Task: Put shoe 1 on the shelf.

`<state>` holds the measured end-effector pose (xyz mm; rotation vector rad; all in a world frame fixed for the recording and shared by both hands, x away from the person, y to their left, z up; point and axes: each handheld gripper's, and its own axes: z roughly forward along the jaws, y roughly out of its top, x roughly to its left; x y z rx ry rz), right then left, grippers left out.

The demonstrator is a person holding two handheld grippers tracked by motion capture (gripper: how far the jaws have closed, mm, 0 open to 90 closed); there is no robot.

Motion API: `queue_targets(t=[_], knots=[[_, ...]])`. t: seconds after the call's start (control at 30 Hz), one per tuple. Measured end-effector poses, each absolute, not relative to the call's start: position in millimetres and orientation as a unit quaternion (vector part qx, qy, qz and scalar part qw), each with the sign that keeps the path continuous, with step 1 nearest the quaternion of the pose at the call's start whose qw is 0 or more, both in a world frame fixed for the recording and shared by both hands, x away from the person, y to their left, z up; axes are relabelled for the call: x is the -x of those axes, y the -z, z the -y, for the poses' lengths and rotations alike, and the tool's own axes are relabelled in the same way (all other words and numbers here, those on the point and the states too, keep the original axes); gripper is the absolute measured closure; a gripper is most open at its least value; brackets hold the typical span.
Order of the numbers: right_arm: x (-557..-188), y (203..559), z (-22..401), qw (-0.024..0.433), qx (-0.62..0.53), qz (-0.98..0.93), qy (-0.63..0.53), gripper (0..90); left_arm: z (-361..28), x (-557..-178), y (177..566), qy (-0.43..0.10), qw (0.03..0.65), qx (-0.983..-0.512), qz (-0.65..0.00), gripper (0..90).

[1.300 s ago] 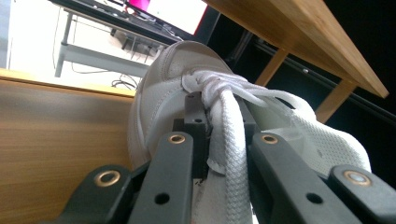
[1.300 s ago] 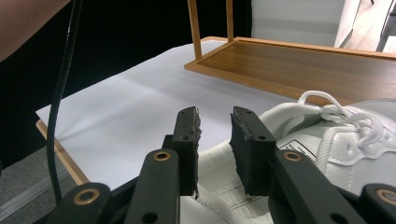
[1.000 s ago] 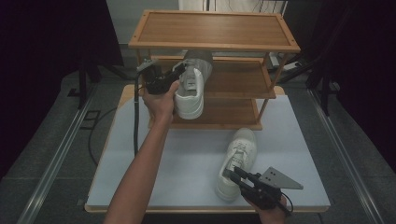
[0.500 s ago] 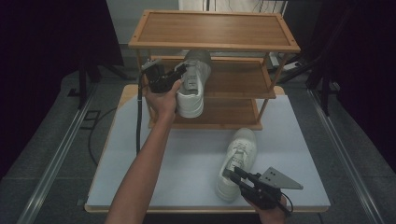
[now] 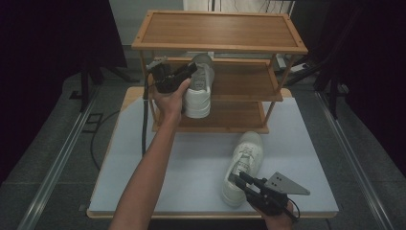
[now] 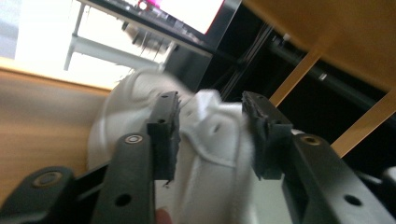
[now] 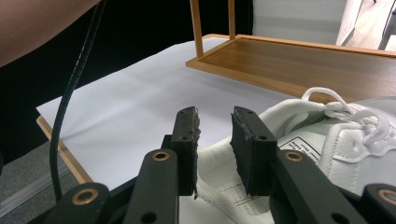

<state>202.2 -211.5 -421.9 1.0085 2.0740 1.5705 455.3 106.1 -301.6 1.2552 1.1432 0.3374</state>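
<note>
My left gripper (image 5: 190,72) straddles the heel of a white leather sneaker (image 5: 198,91) on the wooden rack's middle shelf (image 5: 249,81), jaws apart, grip uncertain. Second white sneaker (image 5: 242,167) lies on the table, long axis 12-to-6; my right gripper (image 5: 242,178), part open and empty, sits over its heel.

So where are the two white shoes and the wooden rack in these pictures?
White lace-up shoe on the table (image 5: 243,167): high view, its laced top.
White shoe on the rack (image 5: 198,93): high view, its side.
Three-shelf wooden rack (image 5: 220,29): high view, its top shelf.
</note>
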Motion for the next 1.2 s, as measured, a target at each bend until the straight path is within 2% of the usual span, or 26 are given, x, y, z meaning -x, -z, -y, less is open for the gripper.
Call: queue_targets(t=[0.2, 0.47, 0.57, 0.77, 0.83, 0.87, 1.1, 1.2], knots=[[-202, 423, 210, 0.174, -0.355, -0.734, -0.553, 69.8, -106, -449, 295, -0.157, 0.647, -0.567, -0.485, 50.8], [-202, 423, 208, 0.172, -0.353, -0.735, -0.552, 69.7, -115, -429, 293, -0.156, 0.654, -0.574, -0.467, 48.7], [-201, 422, 208, 0.173, -0.353, -0.734, -0.553, 69.8, -117, -416, 293, -0.163, 0.656, -0.576, -0.459, 55.1], [-200, 421, 208, 0.175, -0.353, -0.732, -0.555, 69.7, -125, -381, 297, -0.171, 0.667, -0.574, -0.443, 78.7], [-199, 420, 208, 0.176, -0.352, -0.732, -0.555, 69.7, -129, -370, 298, -0.173, 0.668, -0.581, -0.431, 82.1], [-199, 420, 208, 0.177, -0.351, -0.733, -0.556, 69.7, -131, -360, 300, -0.168, 0.668, -0.592, -0.419, 88.5], [-199, 421, 205, 0.174, -0.350, -0.736, -0.552, 69.7, -116, -339, 313, -0.161, 0.642, -0.643, -0.386, 90.0], [-199, 422, 203, 0.173, -0.349, -0.738, -0.551, 69.6, -110, -341, 318, -0.158, 0.631, -0.653, -0.388, 90.0]])
